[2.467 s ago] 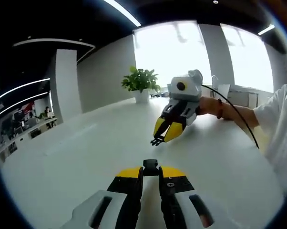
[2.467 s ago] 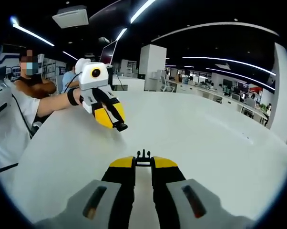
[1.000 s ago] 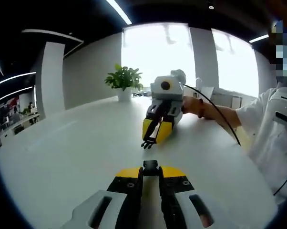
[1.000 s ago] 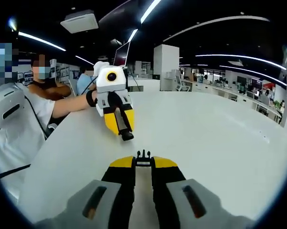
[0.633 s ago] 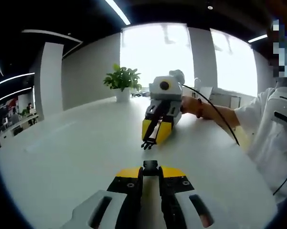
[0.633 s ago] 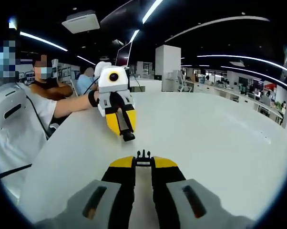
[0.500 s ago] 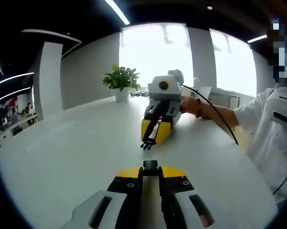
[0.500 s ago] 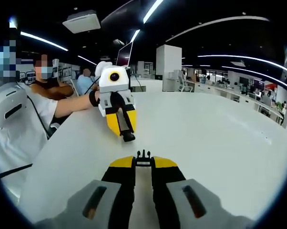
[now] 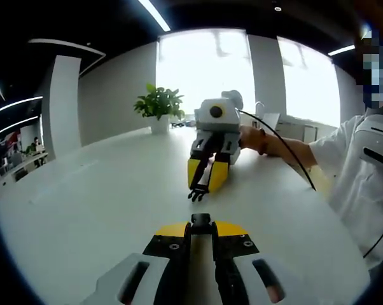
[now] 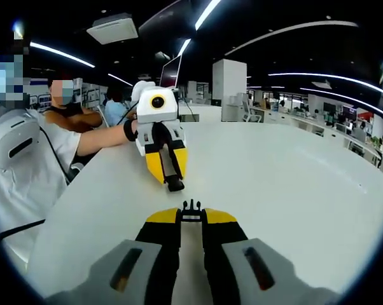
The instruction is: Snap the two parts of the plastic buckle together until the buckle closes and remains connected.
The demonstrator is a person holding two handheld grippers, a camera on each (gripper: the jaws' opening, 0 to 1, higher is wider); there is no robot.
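Observation:
My left gripper (image 9: 201, 227) is shut on the black socket half of the buckle (image 9: 201, 220), which pokes out past its yellow jaw tips. Straight ahead, my right gripper (image 9: 200, 186) points back at it, with the pronged buckle half (image 9: 196, 194) at its tips. In the right gripper view, my right gripper (image 10: 191, 216) is shut on the pronged half (image 10: 191, 206). Facing it is my left gripper (image 10: 172, 179), which carries the socket half (image 10: 174, 185). The two halves are apart, almost in line, above the white table (image 9: 83, 203).
A potted plant (image 9: 158, 105) stands at the table's far edge by bright windows. The person's white sleeve (image 9: 363, 171) and a black cable (image 9: 287, 159) are on the right. Another person (image 10: 65, 111) sits beyond the table (image 10: 293, 178). Office desks lie far behind.
The two grippers have drawn closer together and turned more squarely toward each other. Both keep hold of their buckle halves, with a gap still between them.

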